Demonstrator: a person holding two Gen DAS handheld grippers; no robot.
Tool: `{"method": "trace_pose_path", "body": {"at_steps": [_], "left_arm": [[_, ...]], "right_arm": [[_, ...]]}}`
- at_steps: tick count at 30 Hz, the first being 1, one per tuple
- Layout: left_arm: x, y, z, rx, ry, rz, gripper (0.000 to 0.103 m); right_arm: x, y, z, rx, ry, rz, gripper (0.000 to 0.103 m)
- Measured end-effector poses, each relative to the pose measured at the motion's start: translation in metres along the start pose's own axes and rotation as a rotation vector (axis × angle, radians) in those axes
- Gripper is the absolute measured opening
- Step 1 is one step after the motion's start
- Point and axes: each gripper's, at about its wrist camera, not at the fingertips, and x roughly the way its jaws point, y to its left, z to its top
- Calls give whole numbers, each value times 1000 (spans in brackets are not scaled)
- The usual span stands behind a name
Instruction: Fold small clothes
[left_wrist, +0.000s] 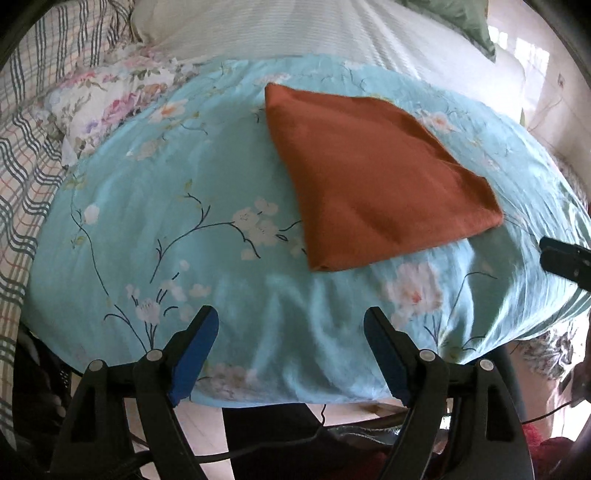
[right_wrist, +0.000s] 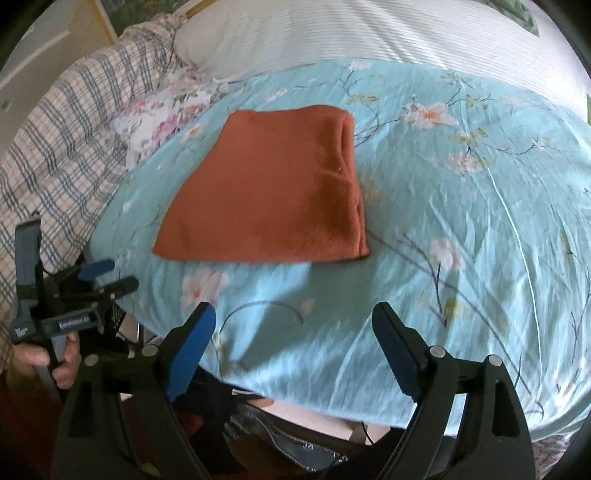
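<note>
A rust-orange cloth (left_wrist: 373, 177) lies folded flat on the light blue flowered cover (left_wrist: 166, 206); the same cloth (right_wrist: 273, 192) shows in the right wrist view with its folded edge on the right. My left gripper (left_wrist: 291, 321) is open over the cover's near edge, well short of the cloth, nothing between its blue pads. My right gripper (right_wrist: 293, 317) is open too, empty, just below the cloth's near edge. The left gripper (right_wrist: 107, 275), held by a hand (right_wrist: 48, 360), appears at the left of the right wrist view. One black tip of the right gripper (left_wrist: 565, 260) shows at the right edge of the left wrist view.
A plaid blanket (left_wrist: 26, 155) and a flowered pillow (left_wrist: 107, 107) lie to the left. White striped bedding (right_wrist: 388, 33) stretches behind the cover. A green pillow (left_wrist: 461, 18) is at the far right. Floor and dark cables (left_wrist: 258, 446) lie below the bed's near edge.
</note>
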Motion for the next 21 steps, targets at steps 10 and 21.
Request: {"method": "trace_pose_path", "body": {"at_steps": [10,21], "left_arm": [[-56,-13,30,82,-72,88,85],[-60,-17,45,136,-115,219,87]], "right_arm": [[-53,33,25,-165,-73,4,101],[-26,35,28,-170,-36,-2,102]]}}
